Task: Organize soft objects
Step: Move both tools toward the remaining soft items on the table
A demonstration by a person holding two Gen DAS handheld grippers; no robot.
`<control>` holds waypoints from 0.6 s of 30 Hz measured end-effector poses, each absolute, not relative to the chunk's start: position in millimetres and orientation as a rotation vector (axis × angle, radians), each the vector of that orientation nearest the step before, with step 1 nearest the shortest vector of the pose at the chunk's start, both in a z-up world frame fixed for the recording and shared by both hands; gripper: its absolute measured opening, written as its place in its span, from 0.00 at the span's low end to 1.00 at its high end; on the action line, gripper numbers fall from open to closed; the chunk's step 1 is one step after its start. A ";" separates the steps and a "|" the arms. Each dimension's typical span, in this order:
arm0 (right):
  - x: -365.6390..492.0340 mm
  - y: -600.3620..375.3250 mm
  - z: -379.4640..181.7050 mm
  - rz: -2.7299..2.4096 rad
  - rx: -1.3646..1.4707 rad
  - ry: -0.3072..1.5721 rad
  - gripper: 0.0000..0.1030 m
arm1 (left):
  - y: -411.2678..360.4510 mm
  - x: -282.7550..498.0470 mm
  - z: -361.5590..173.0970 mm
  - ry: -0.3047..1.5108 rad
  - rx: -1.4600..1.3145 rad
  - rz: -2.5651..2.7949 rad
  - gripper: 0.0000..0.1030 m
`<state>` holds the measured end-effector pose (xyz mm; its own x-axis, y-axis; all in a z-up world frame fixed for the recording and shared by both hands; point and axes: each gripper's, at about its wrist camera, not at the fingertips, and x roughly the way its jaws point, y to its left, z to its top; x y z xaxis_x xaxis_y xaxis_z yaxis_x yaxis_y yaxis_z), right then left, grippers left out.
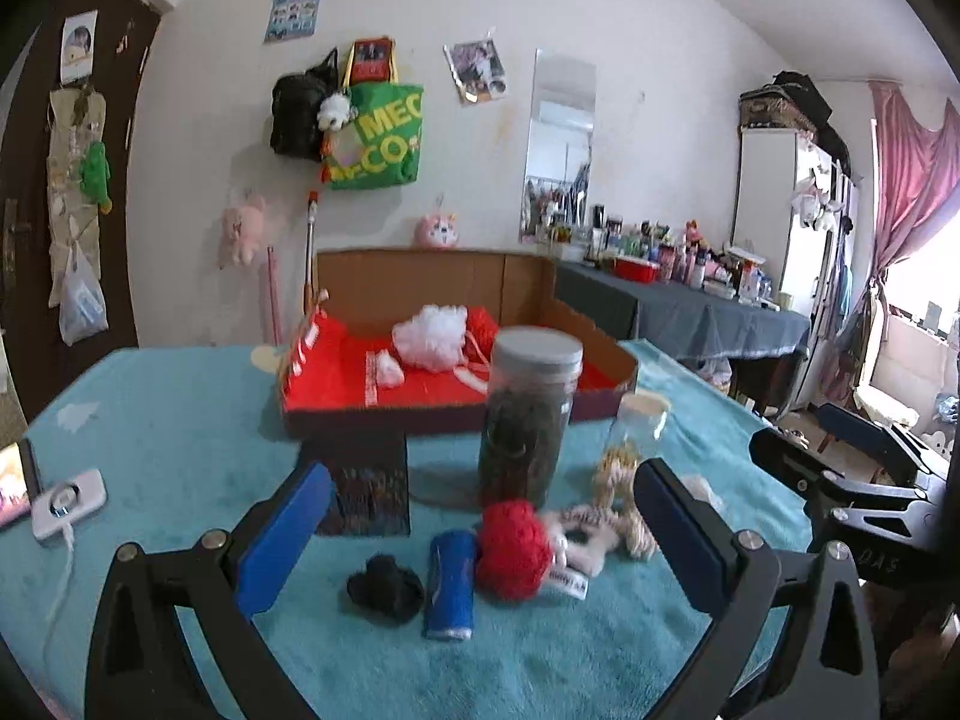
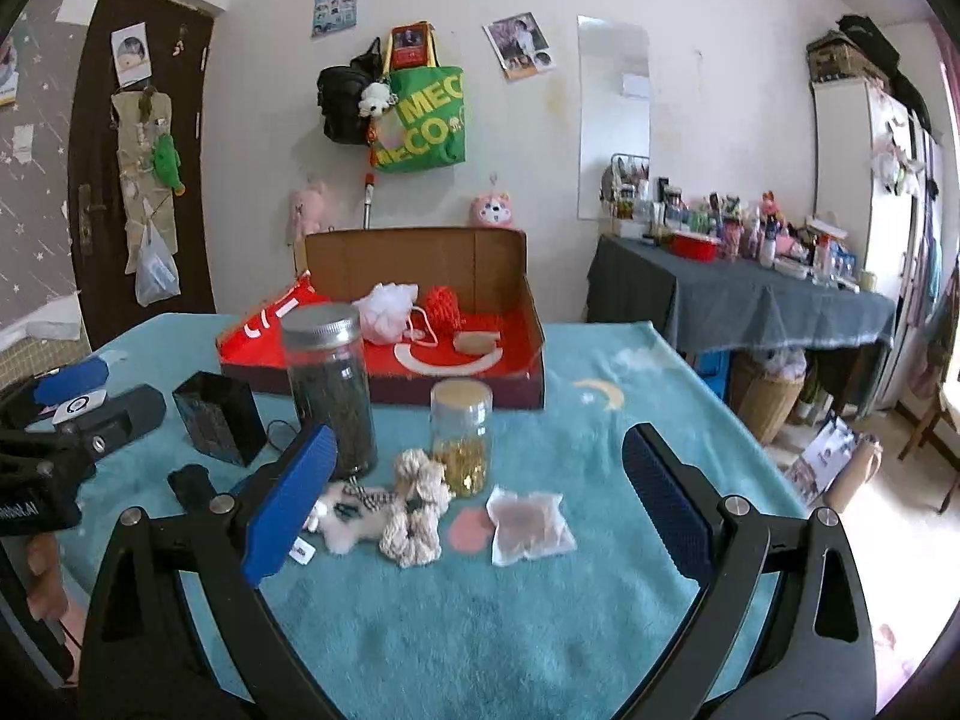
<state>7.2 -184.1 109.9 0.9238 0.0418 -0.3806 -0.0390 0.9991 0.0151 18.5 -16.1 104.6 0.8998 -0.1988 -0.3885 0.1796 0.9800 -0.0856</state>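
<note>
Both tongs spread wide and empty, hovering low over the teal fleece-covered worktop (image 1: 180, 420).

Left tongs (image 1: 483, 534) aimed toward 12 o'clock, with a round red crocheted yarn ball (image 1: 513, 546) lying just ahead between the blue pads, a touch right of centre. Touching its left side, a small blue cylindrical plush can (image 1: 450, 585), long axis running roughly 12 to 6 o'clock, in line with the reach. At 9 o'clock of the can, just beside it, a crumpled black soft lump (image 1: 384, 588).

Right tongs (image 2: 480, 498) facing the same way. Ahead and toward 10 o'clock, a cream twisted-rope knot toy (image 2: 417, 510), touching a white fluffy plush with black stripes (image 2: 351, 519) at its 9 o'clock. Nearly dead centre, a flat clear sachet with brown filling (image 2: 528, 525), lying flat.

Farther off at 12 o'clock, past a tall dark-filled jar with a grey lid (image 2: 330, 390) and a short jar of golden bits (image 2: 461, 438), an open red-lined cardboard box (image 2: 528, 312), already holding a white mesh puff (image 2: 387, 312).

Red ball and blue can nearer the left tongs; rope toy and sachet nearer the right. Likely next: straight forward reach, with the jars to skirt on the way to the box.
</note>
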 end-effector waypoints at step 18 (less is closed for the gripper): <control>19.7 -190.8 44.8 0.023 0.041 0.555 0.95 | -14.2 33.7 44.9 0.555 -0.054 -0.142 1.00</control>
<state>19.7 -190.8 44.8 0.8497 0.0327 -0.5262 -0.0107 0.9989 0.0450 33.7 -14.2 44.9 0.8403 -0.1493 -0.5212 0.1202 0.9887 -0.0895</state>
